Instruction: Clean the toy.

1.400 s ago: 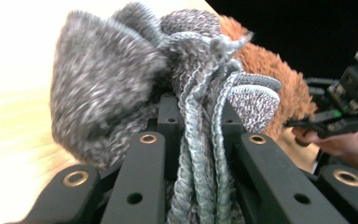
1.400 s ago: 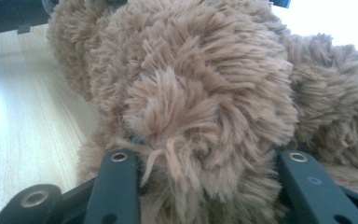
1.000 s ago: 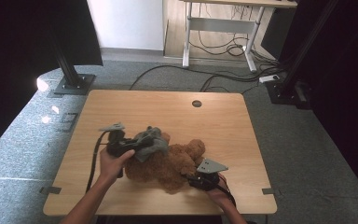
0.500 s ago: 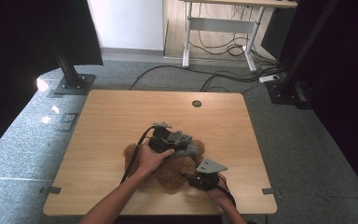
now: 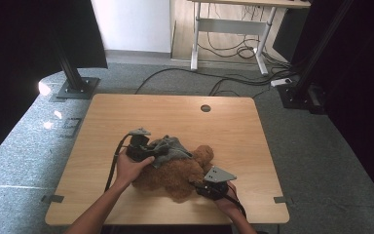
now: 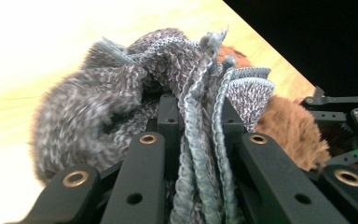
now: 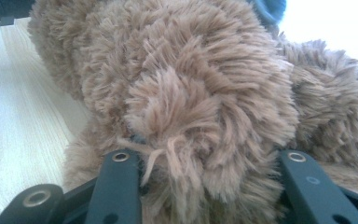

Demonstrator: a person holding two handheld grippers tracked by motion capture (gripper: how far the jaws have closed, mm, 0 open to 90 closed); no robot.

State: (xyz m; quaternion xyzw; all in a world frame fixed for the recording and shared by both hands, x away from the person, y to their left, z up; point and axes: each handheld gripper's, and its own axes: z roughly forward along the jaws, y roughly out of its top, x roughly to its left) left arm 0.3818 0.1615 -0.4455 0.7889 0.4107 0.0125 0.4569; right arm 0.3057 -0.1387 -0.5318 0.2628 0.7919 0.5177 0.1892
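Your left gripper [image 5: 148, 152]: jaws clamped tight on grey knit [image 6: 200, 116] | your right gripper [image 5: 209, 187]: jaws partly closed, gripping bear [image 5: 175, 173] | bear: lower centre of frame, knit on its upper left | table [image 5: 126, 112]: pale wood, round hole [image 5: 205, 108] top centre | floor [image 5: 321, 156]: grey carpet, cables [image 5: 233, 83] behind

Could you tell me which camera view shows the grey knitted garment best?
The left gripper view: the grey knitted garment sits close up there, its ribbed edges pinched between that gripper's jaws. The high view shows it small, lying on the brown teddy bear. The right gripper view gives bear fur.
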